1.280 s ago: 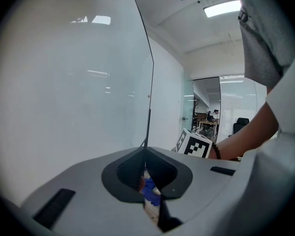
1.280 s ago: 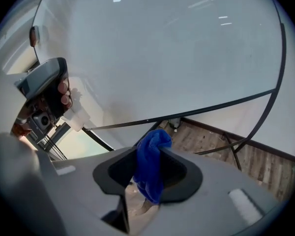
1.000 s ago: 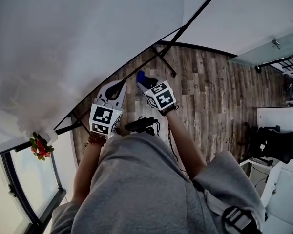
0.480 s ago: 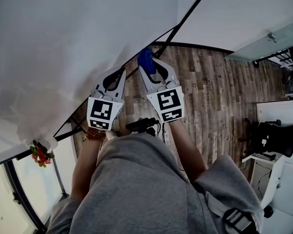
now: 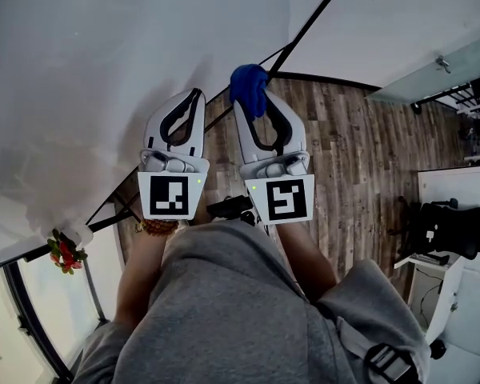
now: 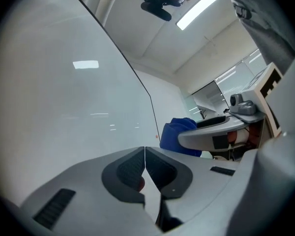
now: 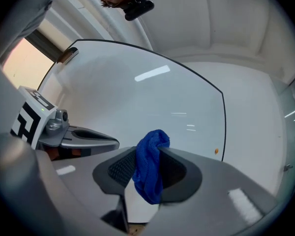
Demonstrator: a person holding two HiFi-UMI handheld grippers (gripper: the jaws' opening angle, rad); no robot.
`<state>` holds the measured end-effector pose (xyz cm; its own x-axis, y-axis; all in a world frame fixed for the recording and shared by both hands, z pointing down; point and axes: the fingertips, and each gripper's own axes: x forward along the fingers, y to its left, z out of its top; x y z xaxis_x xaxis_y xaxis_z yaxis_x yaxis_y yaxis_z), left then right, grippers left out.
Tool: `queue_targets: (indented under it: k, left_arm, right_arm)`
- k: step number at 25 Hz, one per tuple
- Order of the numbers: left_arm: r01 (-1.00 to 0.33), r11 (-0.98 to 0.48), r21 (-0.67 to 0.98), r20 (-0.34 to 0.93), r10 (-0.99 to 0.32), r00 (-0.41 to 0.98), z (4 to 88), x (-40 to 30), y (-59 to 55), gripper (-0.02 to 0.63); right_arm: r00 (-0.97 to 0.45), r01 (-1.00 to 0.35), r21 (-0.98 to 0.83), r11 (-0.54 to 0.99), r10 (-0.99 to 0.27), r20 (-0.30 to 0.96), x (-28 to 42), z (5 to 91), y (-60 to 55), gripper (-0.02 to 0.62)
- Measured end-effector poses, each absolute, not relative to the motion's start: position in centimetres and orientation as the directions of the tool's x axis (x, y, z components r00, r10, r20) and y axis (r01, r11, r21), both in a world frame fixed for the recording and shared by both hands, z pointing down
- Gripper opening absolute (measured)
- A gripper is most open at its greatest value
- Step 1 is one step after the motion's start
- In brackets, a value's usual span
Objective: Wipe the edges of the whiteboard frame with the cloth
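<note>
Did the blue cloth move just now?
Yes. The blue cloth in the right claw went up, from over the floor to the whiteboard's black frame.

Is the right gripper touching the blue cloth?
Touching. The right gripper view shows the blue cloth pinched between the two jaws of the right gripper, with both ends sticking out.

Grey-brown wood-plank floor (image 5: 344, 150), seen from steeply above.
Bearing a black chair (image 5: 452, 229) at the right edge, just beside white furniture (image 5: 464, 186), and a small black object (image 5: 234, 206), too dark to identify, lower in the head view.
</note>
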<state>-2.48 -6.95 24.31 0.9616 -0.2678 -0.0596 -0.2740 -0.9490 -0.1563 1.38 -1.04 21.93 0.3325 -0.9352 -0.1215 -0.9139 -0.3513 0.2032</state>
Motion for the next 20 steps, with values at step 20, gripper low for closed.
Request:
queue_targets:
  k: [20]
  left_arm:
    - [-0.396,-0.91,-0.128,-0.086,-0.387,0.918,26.3,-4.7,-6.6,0.012]
  right_arm:
    - [0.416,-0.879,0.209,-0.428,-0.904,-0.104,0.1,24.8,-0.6,0.138]
